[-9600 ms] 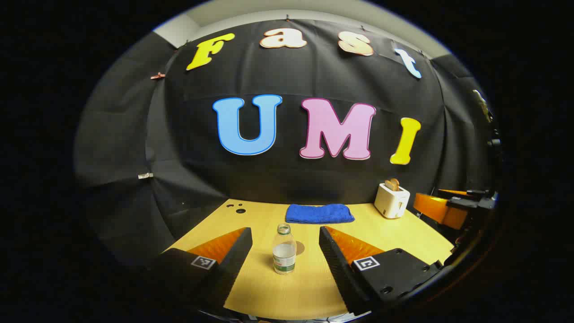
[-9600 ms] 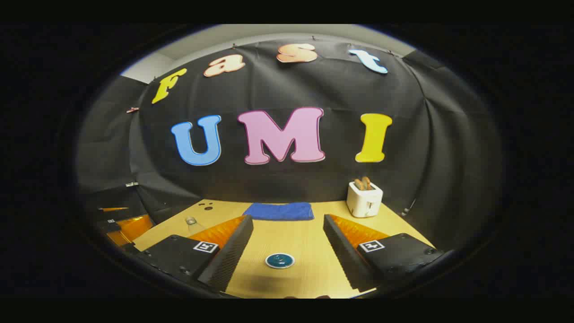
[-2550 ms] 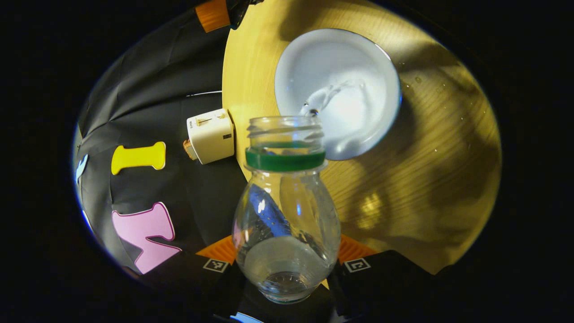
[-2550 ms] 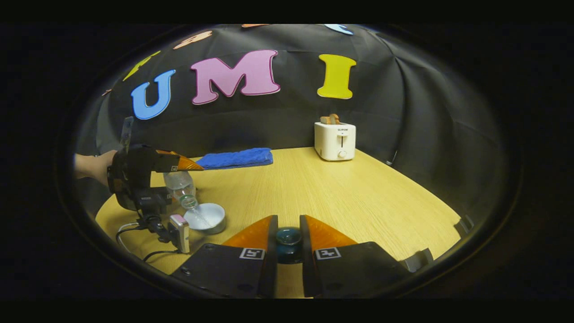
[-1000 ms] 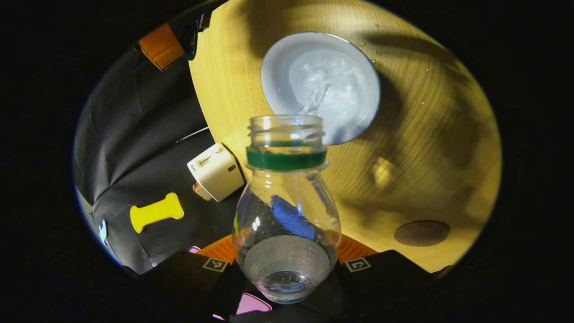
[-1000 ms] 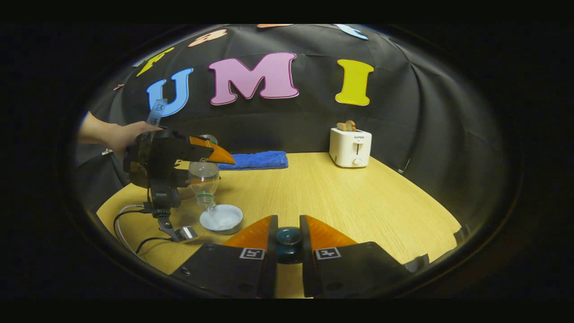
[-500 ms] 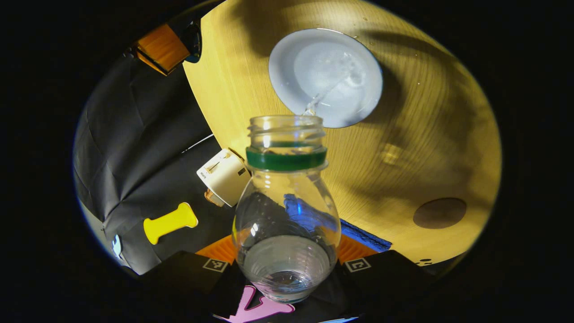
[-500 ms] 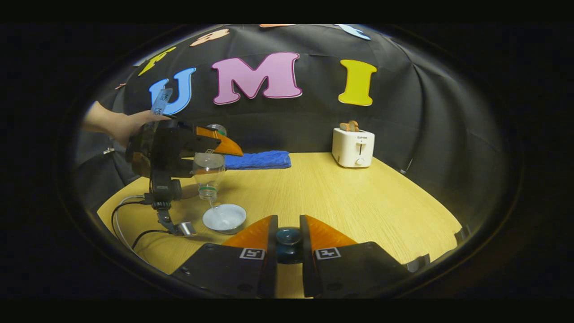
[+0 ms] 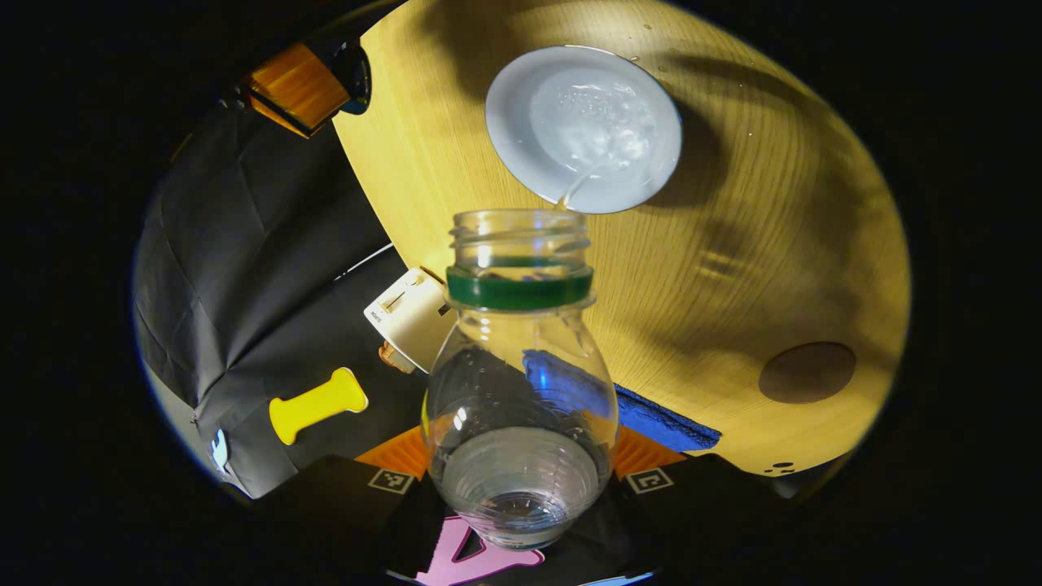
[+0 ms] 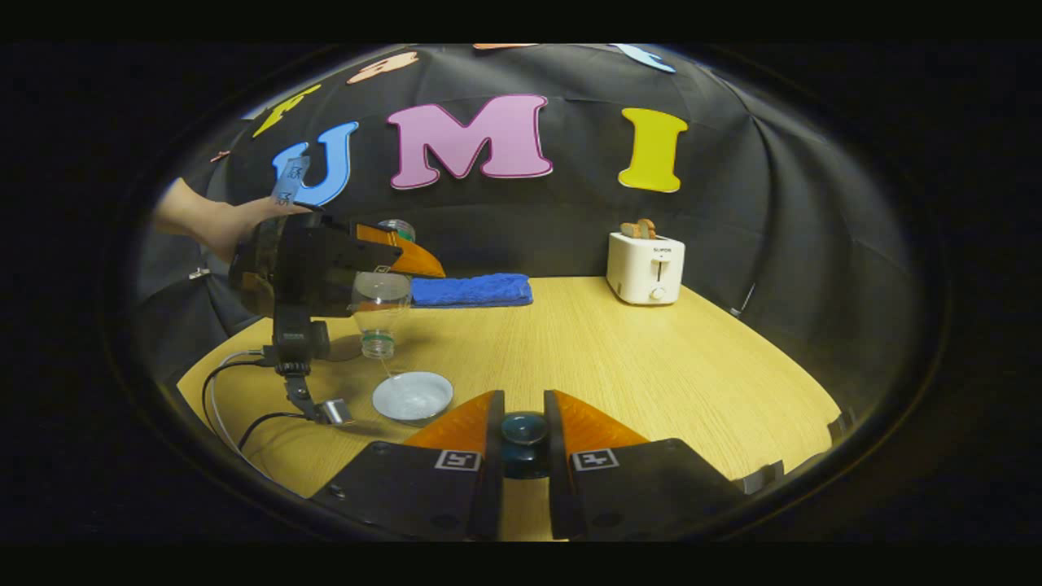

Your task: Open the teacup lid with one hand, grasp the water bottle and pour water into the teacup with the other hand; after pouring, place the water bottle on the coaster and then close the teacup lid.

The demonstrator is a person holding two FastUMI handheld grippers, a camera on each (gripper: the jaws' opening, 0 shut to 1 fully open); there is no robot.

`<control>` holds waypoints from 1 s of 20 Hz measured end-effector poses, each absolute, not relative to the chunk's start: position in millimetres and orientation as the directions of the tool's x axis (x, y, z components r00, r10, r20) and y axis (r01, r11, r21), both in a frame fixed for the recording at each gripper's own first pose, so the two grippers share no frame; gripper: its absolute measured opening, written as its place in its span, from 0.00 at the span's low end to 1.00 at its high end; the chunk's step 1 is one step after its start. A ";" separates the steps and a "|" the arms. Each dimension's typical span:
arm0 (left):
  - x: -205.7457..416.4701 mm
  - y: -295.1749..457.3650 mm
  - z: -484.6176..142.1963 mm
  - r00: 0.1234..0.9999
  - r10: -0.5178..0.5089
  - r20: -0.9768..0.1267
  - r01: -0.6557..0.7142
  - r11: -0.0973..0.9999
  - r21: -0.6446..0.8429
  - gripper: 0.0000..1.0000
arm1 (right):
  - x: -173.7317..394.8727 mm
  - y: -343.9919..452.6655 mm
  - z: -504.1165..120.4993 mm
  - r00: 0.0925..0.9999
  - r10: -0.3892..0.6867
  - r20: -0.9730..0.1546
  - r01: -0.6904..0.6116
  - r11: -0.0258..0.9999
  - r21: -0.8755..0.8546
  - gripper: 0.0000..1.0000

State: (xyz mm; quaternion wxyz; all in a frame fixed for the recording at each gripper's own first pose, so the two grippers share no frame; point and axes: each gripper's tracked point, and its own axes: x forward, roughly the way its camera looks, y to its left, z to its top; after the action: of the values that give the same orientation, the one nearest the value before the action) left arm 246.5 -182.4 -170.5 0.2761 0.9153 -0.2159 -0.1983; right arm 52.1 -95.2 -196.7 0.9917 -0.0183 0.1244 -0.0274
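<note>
Above table point(image 10: 619, 358): left gripper point(image 9: 521, 488) fingers clamp upended bottle point(image 9: 521, 382), trickling into water-filled teacup point(image 9: 583, 129); right gripper point(image 10: 523, 443) fingers pinch lid point(image 10: 523, 430).

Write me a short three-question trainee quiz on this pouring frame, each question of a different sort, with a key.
1. True or false: the water bottle is upright on the coaster.
2. What does the right gripper hold? A) the blue towel B) the teacup lid C) the toaster
3. Fill in: water runs from the bottle's mouth into the ____.

Key
1. False: the left gripper holds it tipped mouth-down above the teacup.
2. B: the teacup lid sits between its fingers.
3. teacup
</note>
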 end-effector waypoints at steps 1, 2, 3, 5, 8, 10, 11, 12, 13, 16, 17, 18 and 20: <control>247.1 -182.5 -170.2 0.826 -0.510 -0.240 -0.290 -0.750 0.595 0.79 | 52.8 -94.2 -196.8 0.968 -0.056 -0.245 0.046 0.998 -0.043 0.26; 246.1 -182.6 -170.8 0.825 -0.513 -0.237 -0.294 -0.748 0.594 0.79 | 53.0 -93.1 -195.4 0.969 -0.052 -0.240 0.042 0.998 -0.046 0.21; 244.7 -183.0 -170.1 0.825 -0.514 -0.234 -0.298 -0.748 0.593 0.79 | 52.9 -93.0 -193.9 0.971 -0.051 -0.235 0.040 0.998 -0.050 0.26; 244.5 -183.4 -168.9 0.825 -0.517 -0.229 -0.302 -0.746 0.594 0.79 | 53.7 -92.3 -193.2 0.971 -0.049 -0.233 0.036 0.998 -0.059 0.26; 246.9 -184.6 -169.5 0.828 -0.513 -0.225 -0.301 -0.746 0.594 0.78 | 54.8 -91.4 -193.0 0.972 -0.047 -0.232 0.036 0.998 -0.053 0.31; 248.6 -183.4 -168.9 0.833 -0.505 -0.226 -0.295 -0.750 0.592 0.78 | 56.2 -91.0 -193.7 0.971 -0.047 -0.237 0.035 0.998 -0.053 0.26; 249.2 -183.6 -168.0 0.834 -0.504 -0.226 -0.294 -0.751 0.591 0.80 | 55.1 -90.1 -194.2 0.971 -0.046 -0.236 0.034 0.998 -0.054 0.31; 248.2 -184.0 -168.3 0.832 -0.507 -0.226 -0.295 -0.748 0.594 0.80 | 55.8 -89.7 -193.8 0.971 -0.045 -0.235 0.033 0.998 -0.056 0.26; 248.9 -182.9 -169.5 0.831 -0.508 -0.228 -0.292 -0.746 0.599 0.80 | 56.2 -88.8 -193.4 0.971 -0.043 -0.236 0.030 0.998 -0.058 0.26; 250.7 -177.8 -173.0 0.835 -0.501 -0.227 -0.280 -0.743 0.608 0.80 | 58.2 -87.8 -192.2 0.971 -0.040 -0.237 0.026 0.998 -0.062 0.26; 251.0 -177.8 -171.9 0.835 -0.503 -0.225 -0.275 -0.735 0.620 0.80 | 58.7 -87.7 -191.2 0.971 -0.040 -0.236 0.027 0.998 -0.062 0.26; 249.4 -175.7 -171.9 0.834 -0.506 -0.219 -0.262 -0.713 0.651 0.80 | 58.7 -87.2 -189.8 0.971 -0.040 -0.235 0.027 0.998 -0.060 0.26; 250.3 -170.3 -170.5 0.834 -0.518 -0.190 -0.232 -0.642 0.731 0.80 | 60.6 -85.5 -186.0 0.972 -0.040 -0.230 0.027 0.998 -0.061 0.26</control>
State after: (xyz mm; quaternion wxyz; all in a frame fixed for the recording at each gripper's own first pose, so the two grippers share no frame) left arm 250.3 -170.3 -170.5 0.3666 0.8846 -0.2119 -0.1954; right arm 60.6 -85.5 -186.0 0.9927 -0.0285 0.1163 -0.0168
